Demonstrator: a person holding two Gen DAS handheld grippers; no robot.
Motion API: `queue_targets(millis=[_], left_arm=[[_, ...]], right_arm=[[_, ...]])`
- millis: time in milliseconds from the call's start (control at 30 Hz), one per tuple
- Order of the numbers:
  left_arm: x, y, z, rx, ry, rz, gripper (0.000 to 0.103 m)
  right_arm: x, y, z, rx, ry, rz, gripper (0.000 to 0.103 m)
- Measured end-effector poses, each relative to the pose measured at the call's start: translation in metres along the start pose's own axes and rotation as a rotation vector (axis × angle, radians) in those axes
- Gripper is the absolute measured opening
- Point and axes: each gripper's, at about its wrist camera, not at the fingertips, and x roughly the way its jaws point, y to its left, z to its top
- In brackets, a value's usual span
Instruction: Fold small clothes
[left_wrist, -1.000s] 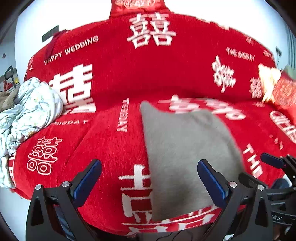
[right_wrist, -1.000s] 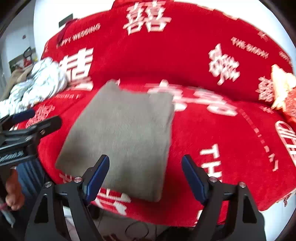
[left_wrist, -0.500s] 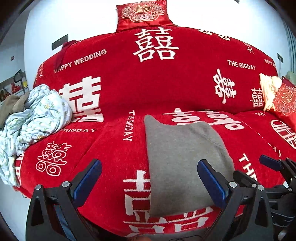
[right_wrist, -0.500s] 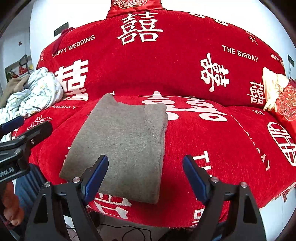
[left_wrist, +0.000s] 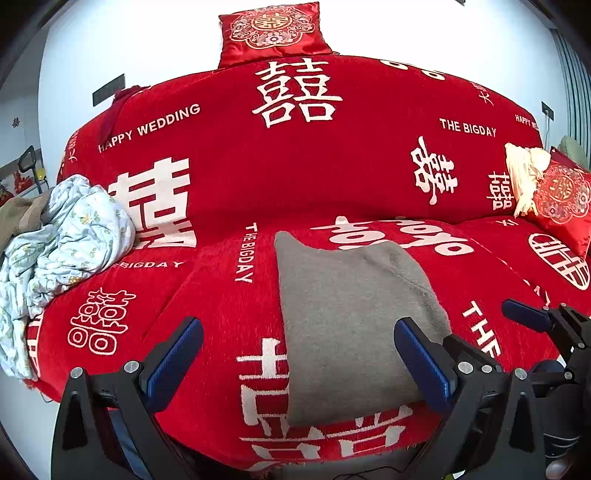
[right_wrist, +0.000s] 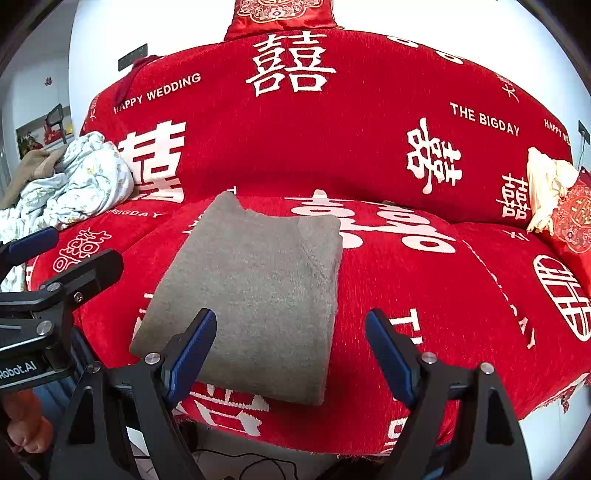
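Left gripper (left_wrist: 298, 356) open, "Robot.AI" label, sofa cover (right_wrist: 369, 122) "HAPPY WEDDING"

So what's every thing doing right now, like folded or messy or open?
Grey fuzzy garment: folded in a neat rectangle, flat on the seat.
Red sofa cover with white lettering: spread over the sofa.
Pale blue flowered fabric: crumpled in a heap at the sofa's left end.
Left gripper: open, empty.
Right gripper: open, empty.
Red embroidered cushion: upright on the sofa back.
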Motion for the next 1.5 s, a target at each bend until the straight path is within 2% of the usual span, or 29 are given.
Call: queue_targets(millis=[1500], left_arm=[[0.011,0.007,-0.008,-0.02,0.052,0.036,0.103]], right_arm=[[0.002,0.002,0.001,-0.003,-0.001,0.01,0.085]])
